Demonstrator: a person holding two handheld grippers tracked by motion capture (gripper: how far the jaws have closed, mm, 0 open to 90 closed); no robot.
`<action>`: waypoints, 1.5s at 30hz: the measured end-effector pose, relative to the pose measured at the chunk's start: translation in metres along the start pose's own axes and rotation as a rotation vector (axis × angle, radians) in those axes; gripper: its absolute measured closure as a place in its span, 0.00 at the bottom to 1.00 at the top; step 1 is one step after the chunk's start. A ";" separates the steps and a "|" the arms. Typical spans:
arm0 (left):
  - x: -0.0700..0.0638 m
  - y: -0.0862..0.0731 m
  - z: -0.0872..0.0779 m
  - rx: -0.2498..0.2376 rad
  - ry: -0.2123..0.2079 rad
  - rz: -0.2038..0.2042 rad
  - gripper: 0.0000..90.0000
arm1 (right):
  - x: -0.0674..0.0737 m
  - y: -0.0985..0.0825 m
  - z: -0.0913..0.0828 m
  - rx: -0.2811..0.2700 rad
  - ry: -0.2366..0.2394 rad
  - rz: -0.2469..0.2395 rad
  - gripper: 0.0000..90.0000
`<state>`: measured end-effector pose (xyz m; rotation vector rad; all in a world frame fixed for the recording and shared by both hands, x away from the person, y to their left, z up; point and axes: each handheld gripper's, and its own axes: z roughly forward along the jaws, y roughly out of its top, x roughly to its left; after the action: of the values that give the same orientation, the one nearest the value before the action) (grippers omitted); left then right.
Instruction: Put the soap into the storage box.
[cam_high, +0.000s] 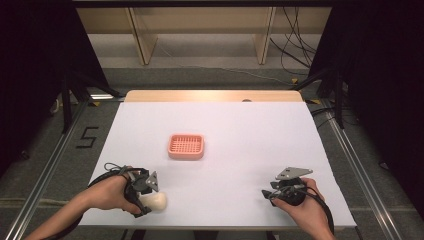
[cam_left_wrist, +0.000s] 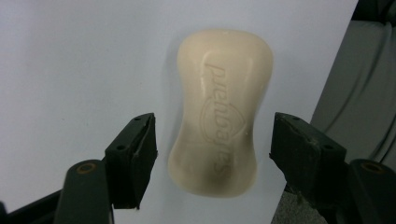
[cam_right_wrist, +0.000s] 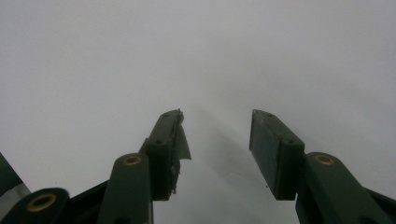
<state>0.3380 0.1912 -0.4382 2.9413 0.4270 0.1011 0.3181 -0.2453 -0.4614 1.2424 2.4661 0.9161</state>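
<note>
Black jaws of the left hand-held gripper (cam_left_wrist: 212, 149) stand apart on either side of a cream bar of soap (cam_left_wrist: 221, 109), with a gap visible on both flanks; no pad presses the bar yet. The soap lies flat on the white tabletop (cam_high: 250, 130) at its near left corner, close to the near edge. Further out, a pink slotted soap dish (cam_high: 186, 146) sits near the middle, well apart from the bar. At near right, the right hand-held gripper (cam_right_wrist: 215, 135) rests with jaws open and nothing between them. Risk noted: the bar is rounded and smooth, so an off-centre closure could squirt it sideways and off the tabletop edge.
</note>
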 end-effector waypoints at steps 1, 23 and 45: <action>0.000 0.000 0.001 0.004 0.000 0.000 0.35 | 0.000 0.000 0.001 -0.011 0.004 0.003 0.60; 0.000 0.010 0.014 0.081 -0.033 0.050 0.42 | -0.001 -0.001 0.003 0.012 0.004 -0.014 0.59; 0.004 0.010 0.018 0.069 -0.063 0.052 0.54 | -0.001 -0.002 0.004 0.023 0.011 -0.020 0.59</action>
<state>0.3467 0.1802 -0.4543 3.0148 0.3513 0.0003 0.3196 -0.2457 -0.4655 1.2216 2.4996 0.8944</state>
